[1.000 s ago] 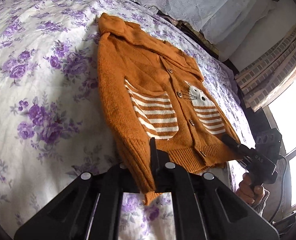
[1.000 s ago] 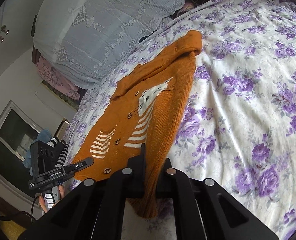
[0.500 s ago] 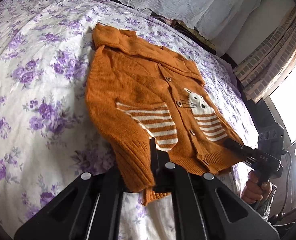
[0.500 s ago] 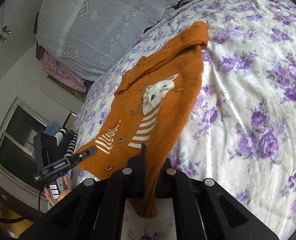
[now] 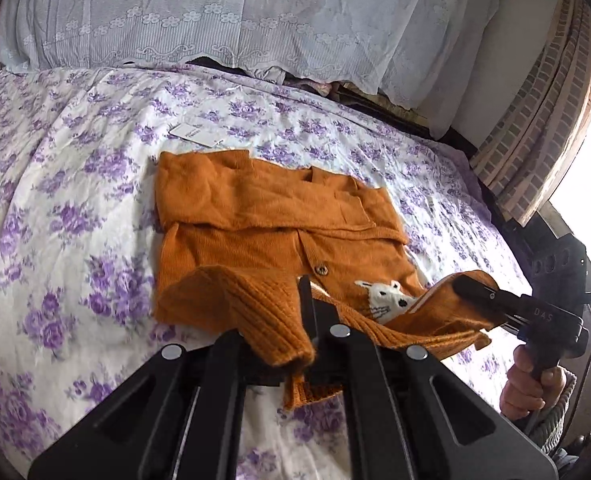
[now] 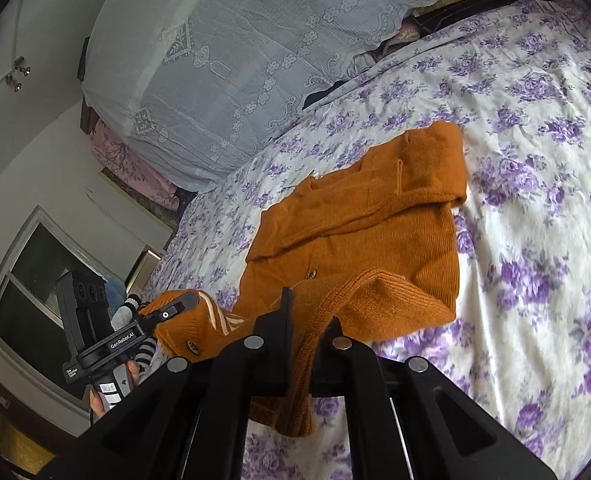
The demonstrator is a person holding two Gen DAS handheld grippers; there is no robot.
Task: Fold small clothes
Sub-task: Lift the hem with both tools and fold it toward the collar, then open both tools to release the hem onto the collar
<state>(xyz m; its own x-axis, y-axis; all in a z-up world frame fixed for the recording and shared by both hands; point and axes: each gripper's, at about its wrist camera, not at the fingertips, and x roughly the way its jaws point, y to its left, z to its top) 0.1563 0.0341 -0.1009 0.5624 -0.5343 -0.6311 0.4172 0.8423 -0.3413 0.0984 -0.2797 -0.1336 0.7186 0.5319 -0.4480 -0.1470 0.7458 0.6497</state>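
Black tool (image 5: 309, 320), silver screws (image 5: 339, 331)

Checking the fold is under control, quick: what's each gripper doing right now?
Left gripper: closed on the orange cardigan's hem corner.
Right gripper: closed on the hem's other corner.

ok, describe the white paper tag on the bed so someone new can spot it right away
Start at the flowered bedspread below the lace-covered pillows. On it lies an orange knitted cardigan; just beyond its far left corner sits the tag. It is the only plain white, flat rectangular card there, with no purple flower print.
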